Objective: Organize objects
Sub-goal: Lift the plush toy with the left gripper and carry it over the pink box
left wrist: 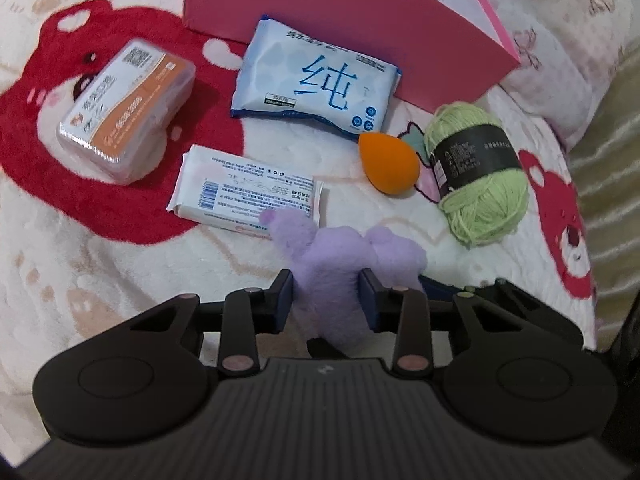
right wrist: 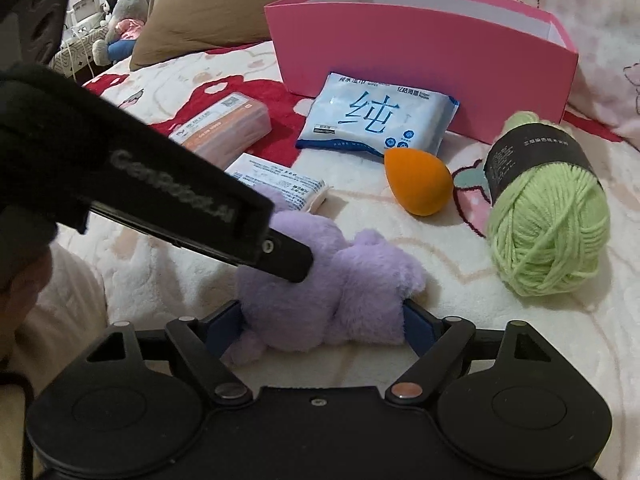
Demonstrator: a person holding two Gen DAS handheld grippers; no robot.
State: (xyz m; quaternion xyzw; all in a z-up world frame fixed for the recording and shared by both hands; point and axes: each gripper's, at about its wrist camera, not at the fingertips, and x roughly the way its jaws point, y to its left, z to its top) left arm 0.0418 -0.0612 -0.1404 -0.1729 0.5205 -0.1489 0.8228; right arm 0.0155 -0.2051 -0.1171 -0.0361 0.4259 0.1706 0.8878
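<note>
the left gripper (left wrist: 326,306) is pinching the purple plush toy (left wrist: 340,276) on a fleecy bear-print blanket (left wrist: 100,260), the right gripper (right wrist: 322,326) is standing wide around it, a pink box (right wrist: 420,52) sitting beyond.

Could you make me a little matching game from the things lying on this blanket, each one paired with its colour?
Things:
1. plush toy
2. ball of yarn
3. makeup sponge
4. box

Colours:
A. orange
B. pink
C. purple
D. light green

Pairs: 1-C, 2-D, 3-A, 4-B
</note>
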